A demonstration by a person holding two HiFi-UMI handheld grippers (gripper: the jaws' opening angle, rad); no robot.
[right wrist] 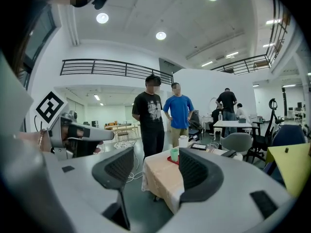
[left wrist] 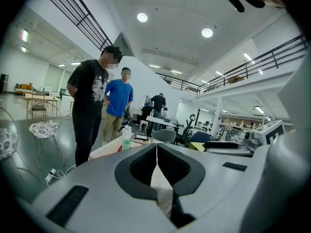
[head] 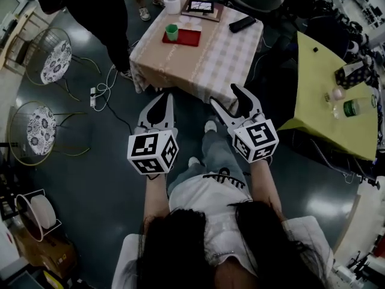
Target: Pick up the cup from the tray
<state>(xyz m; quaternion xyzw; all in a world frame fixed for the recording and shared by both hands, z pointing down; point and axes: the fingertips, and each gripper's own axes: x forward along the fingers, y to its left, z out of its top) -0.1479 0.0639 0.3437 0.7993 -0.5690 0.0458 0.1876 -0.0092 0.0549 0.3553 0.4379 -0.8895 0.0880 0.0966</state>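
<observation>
A standing person (head: 99,11) in black was close by the left corner of the checked table (head: 210,62), so the near edge looked the safer side to come in from. The left gripper (head: 165,101) was held low in front of the wearer, its jaws meeting at the tips with nothing between them. It had no part in the reach as things stood and would be best kept off the cloth.

Ahead, well apart from both tools, the green cup (head: 172,32) stood upright at the left end of the red tray (head: 191,40), on the far part of the table. A white roll (head: 172,3) stood just beyond the tray.

The right gripper (head: 224,95) had its jaws spread wide and empty, and its own view showed the cup far off in the gap between them, nearer the right-hand jaw.

The step in hand looked like the approach, with nothing of the pick-up yet done. To do it well the person would likely need to step up to the table, bring the cup to the centre of that gap, and come in level at mid-height so the pads met the cup's sides — not its rim. The cup looked light and slightly tapered, so a gentle close and a straight lift would probably spare the tray a slide and the roll a knock.
</observation>
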